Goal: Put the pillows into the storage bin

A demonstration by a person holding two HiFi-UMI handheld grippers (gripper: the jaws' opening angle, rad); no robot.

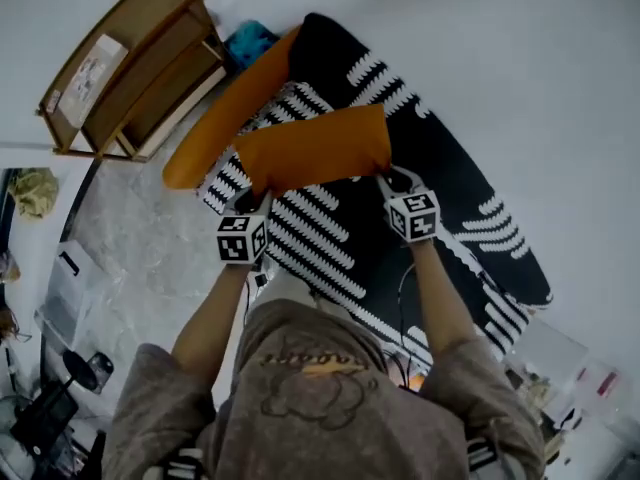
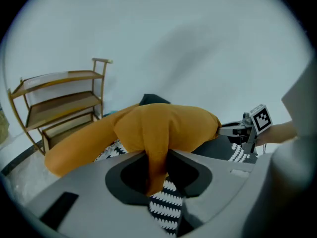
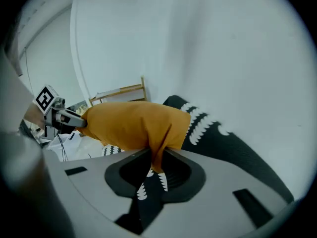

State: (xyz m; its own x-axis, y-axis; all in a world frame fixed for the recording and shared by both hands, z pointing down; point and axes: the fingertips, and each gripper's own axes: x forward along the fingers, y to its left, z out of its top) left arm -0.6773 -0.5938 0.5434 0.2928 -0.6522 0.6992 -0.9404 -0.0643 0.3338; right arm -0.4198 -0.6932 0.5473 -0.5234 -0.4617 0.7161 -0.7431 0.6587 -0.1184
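Now both tools are pinching one short orange pillow [image 1: 315, 148], holding it up over the black-and-white mat [image 1: 440, 178]. The left tool [image 1: 250, 200] is clamping a fold of fabric at the pillow's left end, and the right tool [image 1: 393, 180] is clamping a fold at its right end. The pillow's long axis is running across from tool to tool, roughly level. A longer orange pillow [image 1: 222, 120] is lying slantwise below, beside the wooden shelf [image 1: 130, 68], its far end overlapping the mat.
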